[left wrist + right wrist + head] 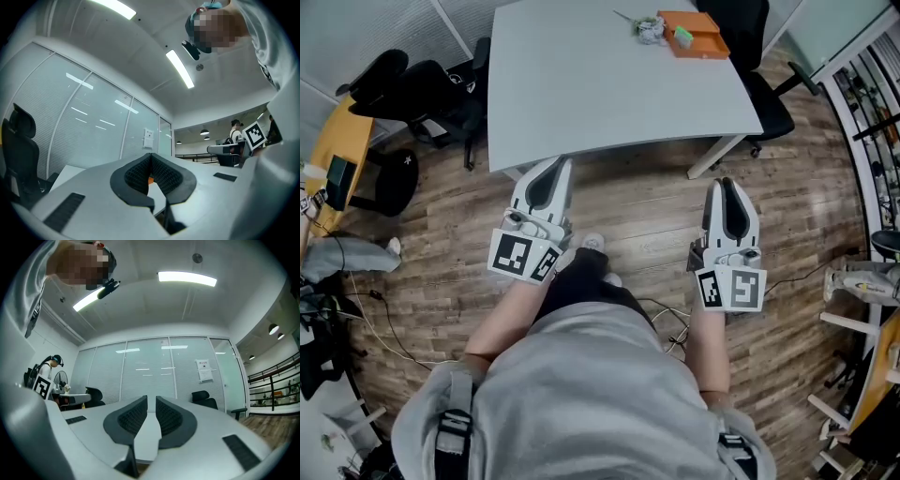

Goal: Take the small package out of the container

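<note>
An orange container [705,46] sits at the far end of the white table [600,84], with a small green package [682,37] in it. Both grippers hang low in front of the table's near edge, far from the container. My left gripper [551,169] is shut with nothing in it; its tips meet in the left gripper view [151,157], and a sliver of orange shows beyond them. My right gripper [729,186] is also shut and empty, and in the right gripper view [151,399] its pads stand close together.
A crumpled pale wrapper [650,28] lies beside the container. Black office chairs stand at the left [412,94] and behind the table's right corner [764,89]. A yellow desk [337,141] is at the far left, and cables lie on the wooden floor.
</note>
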Demonstrator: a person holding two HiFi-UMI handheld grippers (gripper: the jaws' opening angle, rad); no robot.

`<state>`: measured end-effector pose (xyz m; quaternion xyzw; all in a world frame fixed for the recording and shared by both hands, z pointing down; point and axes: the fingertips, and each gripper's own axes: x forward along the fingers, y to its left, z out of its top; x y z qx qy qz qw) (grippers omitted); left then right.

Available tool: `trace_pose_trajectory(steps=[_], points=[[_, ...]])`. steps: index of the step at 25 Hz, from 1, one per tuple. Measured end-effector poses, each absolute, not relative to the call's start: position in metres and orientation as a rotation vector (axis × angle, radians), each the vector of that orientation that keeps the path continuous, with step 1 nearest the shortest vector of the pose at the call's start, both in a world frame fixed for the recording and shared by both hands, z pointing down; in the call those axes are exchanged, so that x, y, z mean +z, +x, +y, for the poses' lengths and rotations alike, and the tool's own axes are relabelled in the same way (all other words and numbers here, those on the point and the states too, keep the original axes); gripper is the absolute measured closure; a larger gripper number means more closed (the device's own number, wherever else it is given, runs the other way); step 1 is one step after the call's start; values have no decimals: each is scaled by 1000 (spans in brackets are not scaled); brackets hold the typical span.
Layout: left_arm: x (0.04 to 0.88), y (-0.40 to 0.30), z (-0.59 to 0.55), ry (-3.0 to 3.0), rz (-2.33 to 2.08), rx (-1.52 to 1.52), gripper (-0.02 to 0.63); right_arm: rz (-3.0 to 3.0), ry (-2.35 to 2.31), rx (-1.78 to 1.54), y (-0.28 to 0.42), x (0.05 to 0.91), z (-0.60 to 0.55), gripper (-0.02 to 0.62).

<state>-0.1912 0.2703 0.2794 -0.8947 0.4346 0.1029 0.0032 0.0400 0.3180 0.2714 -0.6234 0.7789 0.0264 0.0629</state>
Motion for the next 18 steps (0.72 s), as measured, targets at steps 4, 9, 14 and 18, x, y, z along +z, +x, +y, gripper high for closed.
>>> trace_pose_trajectory(steps=[4, 9, 14, 18], points=[[279, -198, 234, -2804, 1372, 330, 586, 2355, -1874, 85, 34, 268, 282, 514], [274, -199, 179, -2821, 1331, 352, 586, 2353, -1894, 105, 30, 261, 233, 514], [273, -200, 129, -2846, 1286, 361, 586, 2319, -1940, 125, 31, 258, 186, 514], [275, -205, 95, -2859, 1265, 358, 586, 2304, -1981, 154, 29, 258, 155, 514]])
